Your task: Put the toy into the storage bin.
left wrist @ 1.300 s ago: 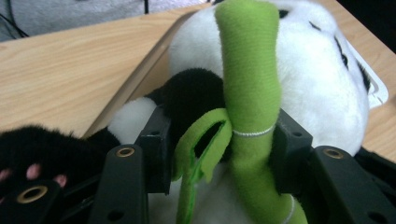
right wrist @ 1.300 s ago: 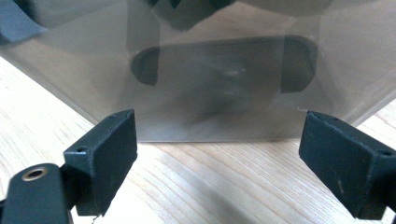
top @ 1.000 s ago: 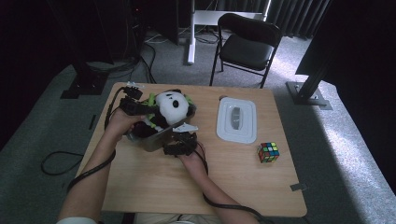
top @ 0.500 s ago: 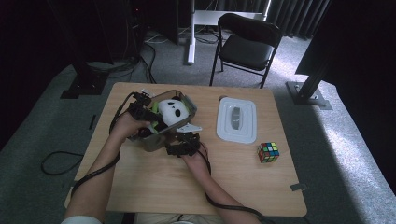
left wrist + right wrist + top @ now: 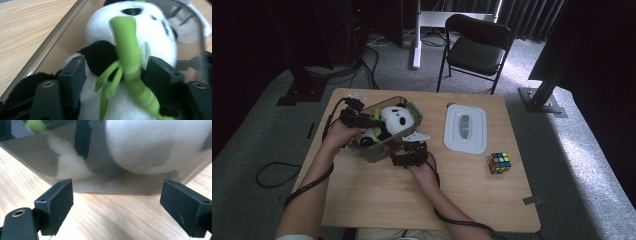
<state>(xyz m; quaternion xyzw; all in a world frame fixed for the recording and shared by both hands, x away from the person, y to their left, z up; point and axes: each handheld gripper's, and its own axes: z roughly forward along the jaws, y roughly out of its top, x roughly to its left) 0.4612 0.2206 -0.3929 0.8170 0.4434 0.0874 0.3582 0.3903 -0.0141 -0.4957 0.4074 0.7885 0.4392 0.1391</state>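
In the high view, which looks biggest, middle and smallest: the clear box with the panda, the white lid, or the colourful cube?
1. Clear box, with the panda inside: biggest.
2. White lid: middle.
3. Colourful cube: smallest.

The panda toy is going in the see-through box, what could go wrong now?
1. The panda toy sticks up above the clear box, so the lid might not shut over it.
2. The left gripper has just been opening around the panda; its green bamboo stalk lies between the jaws and could snag.
3. The open right gripper sits outside the box, which could slide.
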